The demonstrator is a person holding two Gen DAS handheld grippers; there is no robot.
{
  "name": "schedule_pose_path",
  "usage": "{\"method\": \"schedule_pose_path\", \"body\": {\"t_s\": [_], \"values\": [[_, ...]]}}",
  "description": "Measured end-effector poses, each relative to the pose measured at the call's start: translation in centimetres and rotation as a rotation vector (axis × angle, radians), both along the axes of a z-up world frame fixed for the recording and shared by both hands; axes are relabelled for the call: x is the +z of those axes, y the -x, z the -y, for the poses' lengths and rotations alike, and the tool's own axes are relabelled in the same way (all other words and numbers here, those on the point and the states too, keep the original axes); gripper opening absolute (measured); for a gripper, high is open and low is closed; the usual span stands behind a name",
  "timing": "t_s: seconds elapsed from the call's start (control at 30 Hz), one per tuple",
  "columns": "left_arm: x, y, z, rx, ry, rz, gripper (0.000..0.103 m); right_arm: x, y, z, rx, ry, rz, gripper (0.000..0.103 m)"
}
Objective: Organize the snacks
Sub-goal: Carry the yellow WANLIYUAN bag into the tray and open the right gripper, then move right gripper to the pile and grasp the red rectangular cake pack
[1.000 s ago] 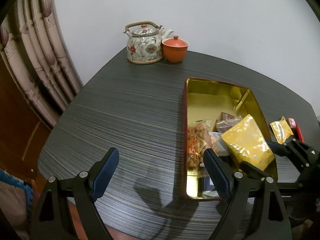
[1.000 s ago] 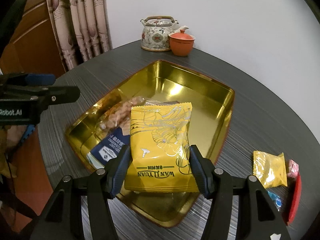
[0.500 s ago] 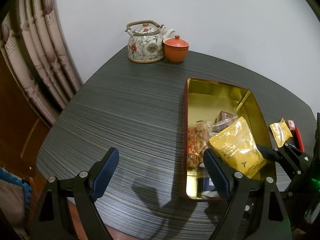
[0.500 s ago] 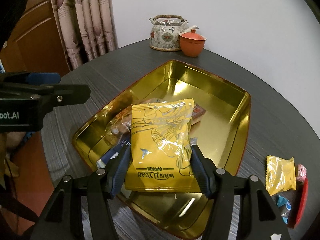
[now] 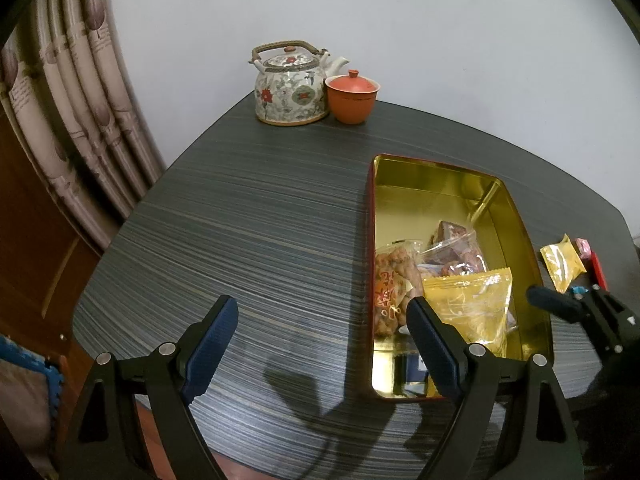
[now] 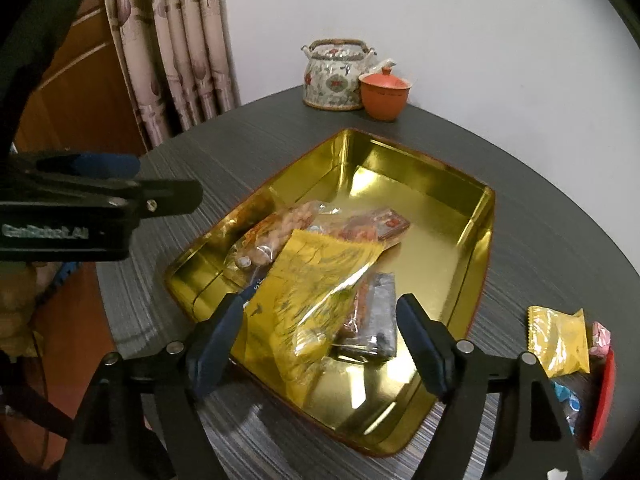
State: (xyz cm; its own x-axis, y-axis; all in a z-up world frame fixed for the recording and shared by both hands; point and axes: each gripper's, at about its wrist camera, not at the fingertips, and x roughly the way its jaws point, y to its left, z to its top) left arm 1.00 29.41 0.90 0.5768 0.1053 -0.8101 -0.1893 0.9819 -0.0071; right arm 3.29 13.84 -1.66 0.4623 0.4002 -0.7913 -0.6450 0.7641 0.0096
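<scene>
Dark striped table carries a floral teapot and orange lidded cup at the far edge. Inside my gold tin the big yellow packet lies tilted on other snacks; my right gripper is opening, its pads off the packet. My left gripper hovers wide and empty over bare table. A small yellow packet waits outside the tin, near the right edge.

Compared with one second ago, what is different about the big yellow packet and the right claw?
The right claw was shut on the big yellow packet; now its jaws are opening and the packet has dropped, tilted, onto the other snacks in the gold tin. The left claw stayed open and empty; the small yellow packet stayed outside on the table.
</scene>
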Motion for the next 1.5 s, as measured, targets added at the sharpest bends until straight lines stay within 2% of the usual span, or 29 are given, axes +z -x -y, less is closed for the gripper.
{"method": "schedule_pose_path", "body": {"t_s": [0.3, 0.6, 0.77, 0.9, 1.1, 1.5], "values": [[0.0, 0.0, 0.2, -0.007, -0.018, -0.001, 0.086, 2.7, -0.4, 4.9, -0.089, -0.031, 0.035, 0.077], [0.0, 0.1, 0.7, -0.010, -0.044, 0.005, 0.086, 3.5, -3.2, 16.3, -0.332, 0.013, 0.056, 0.077], [0.1, 0.1, 1.1, -0.018, -0.055, 0.005, 0.086, 2.7, -5.3, 23.3, -0.494, 0.025, 0.021, 0.077], [-0.1, 0.1, 1.3, -0.024, -0.069, 0.002, 0.086, 1.4, -6.3, 26.8, -0.554, 0.066, -0.001, 0.077], [-0.3, 0.1, 1.5, -0.033, -0.087, -0.002, 0.086, -0.7, -7.7, 29.5, -0.597, 0.069, -0.044, 0.077], [0.0, 0.0, 2.3, -0.064, -0.116, 0.032, 0.086, -2.8, -8.9, 30.6, -0.612, 0.025, -0.081, 0.077]]}}
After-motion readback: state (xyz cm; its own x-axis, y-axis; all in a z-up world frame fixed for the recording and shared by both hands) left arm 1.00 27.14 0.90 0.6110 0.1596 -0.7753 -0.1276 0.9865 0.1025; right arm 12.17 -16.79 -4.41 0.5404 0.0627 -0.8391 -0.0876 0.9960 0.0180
